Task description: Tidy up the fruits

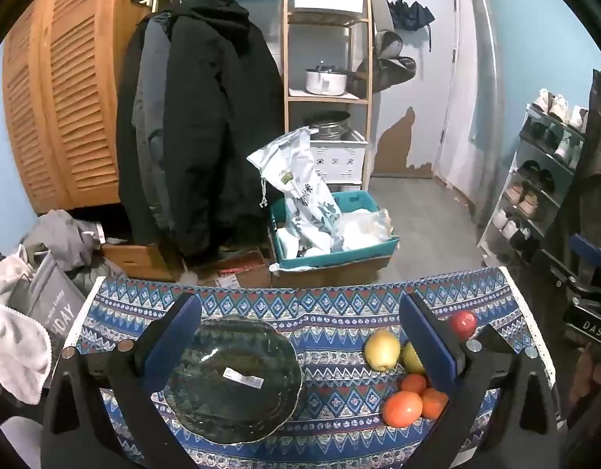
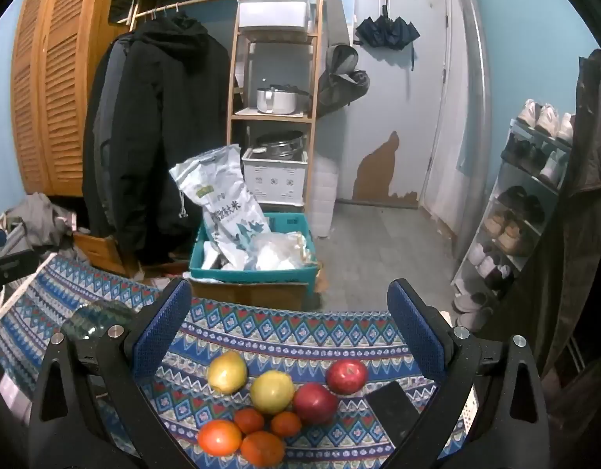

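A dark glass plate (image 1: 230, 383) with a sticker lies on the patterned tablecloth (image 1: 331, 312), under my open left gripper (image 1: 300, 336). To its right lie two yellow apples (image 1: 382, 349), a red apple (image 1: 463, 323) and several oranges (image 1: 403, 408). In the right wrist view my right gripper (image 2: 288, 332) stands open above the fruit: two yellow apples (image 2: 227, 372), two red apples (image 2: 346, 376) and several oranges (image 2: 219, 437). Only the plate's edge (image 2: 93, 318) shows at the left there. Neither gripper holds anything.
A black phone (image 2: 394, 410) lies on the cloth by the right finger. Beyond the table's far edge stand a teal bin (image 1: 331, 230) with bags on a cardboard box, hanging coats (image 1: 199, 125), wooden shelving (image 1: 328, 58) and a shoe rack (image 1: 535, 179).
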